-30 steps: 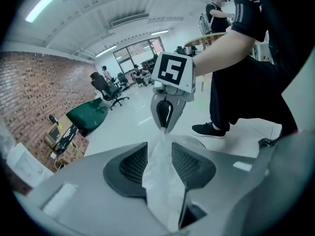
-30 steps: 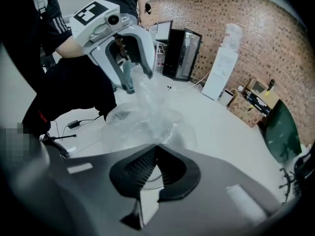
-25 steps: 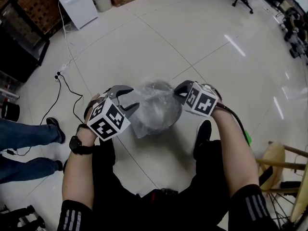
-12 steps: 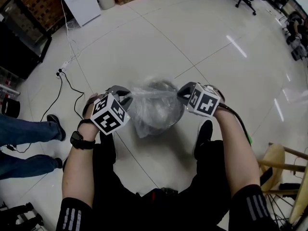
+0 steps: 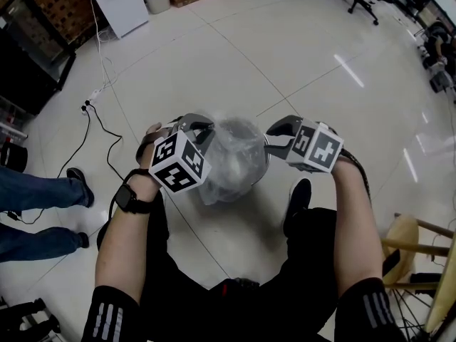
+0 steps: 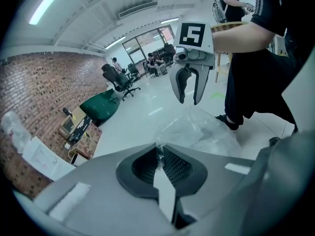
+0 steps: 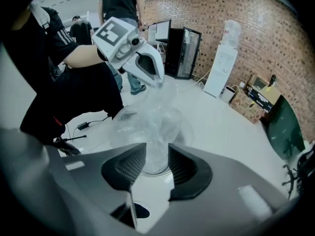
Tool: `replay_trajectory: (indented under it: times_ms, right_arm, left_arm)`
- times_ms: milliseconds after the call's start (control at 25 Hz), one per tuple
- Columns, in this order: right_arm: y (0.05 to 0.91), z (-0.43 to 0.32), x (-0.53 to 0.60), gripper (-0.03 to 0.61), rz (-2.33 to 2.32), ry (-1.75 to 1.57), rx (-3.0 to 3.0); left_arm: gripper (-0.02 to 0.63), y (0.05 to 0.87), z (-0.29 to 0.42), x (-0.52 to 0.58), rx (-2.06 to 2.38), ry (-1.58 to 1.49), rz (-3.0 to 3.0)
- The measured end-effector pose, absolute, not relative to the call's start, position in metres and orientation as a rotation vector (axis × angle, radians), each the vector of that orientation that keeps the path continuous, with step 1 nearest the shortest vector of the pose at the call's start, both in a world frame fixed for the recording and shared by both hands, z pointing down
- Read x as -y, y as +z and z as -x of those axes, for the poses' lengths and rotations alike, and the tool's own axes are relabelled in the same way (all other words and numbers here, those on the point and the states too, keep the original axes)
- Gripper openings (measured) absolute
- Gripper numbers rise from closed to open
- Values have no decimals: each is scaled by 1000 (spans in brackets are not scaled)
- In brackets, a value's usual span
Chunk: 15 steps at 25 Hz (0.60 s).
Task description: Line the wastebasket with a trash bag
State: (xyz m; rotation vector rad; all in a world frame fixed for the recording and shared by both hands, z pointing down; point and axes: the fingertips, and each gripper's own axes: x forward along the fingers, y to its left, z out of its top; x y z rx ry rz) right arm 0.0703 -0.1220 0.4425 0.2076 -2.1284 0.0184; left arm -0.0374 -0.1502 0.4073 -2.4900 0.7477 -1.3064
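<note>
Near: left claw [image 5: 203, 132] clamped on thin pinch of trash bag [image 5: 228, 159] film at bag's left edge, likely to lift and stretch bag mouth. 
right claw [image 5: 273, 142] has just been opening, now moderately apart, pads off film; bag shows through gap, probably release for fresh grip. 
Between claws: wastebasket [image 5: 251, 126] upright on floor [image 5: 235, 55], mouth up, long axis vertical. Bag bunched over it, spilling near-left; mouth not yet round rim.
</note>
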Motion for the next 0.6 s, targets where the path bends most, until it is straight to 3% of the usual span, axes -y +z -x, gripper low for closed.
replay_trajectory:
  times_ms: [320,600]
  right_arm:
    - [420,-60,117,179,-218,21,2252]
    - [458,-35,123,192,-207,73,2243]
  left_arm:
    - [-2,407,-13,140,-639,-1202,2553]
    - [-2,404,-53,131,-540,-1085,2639]
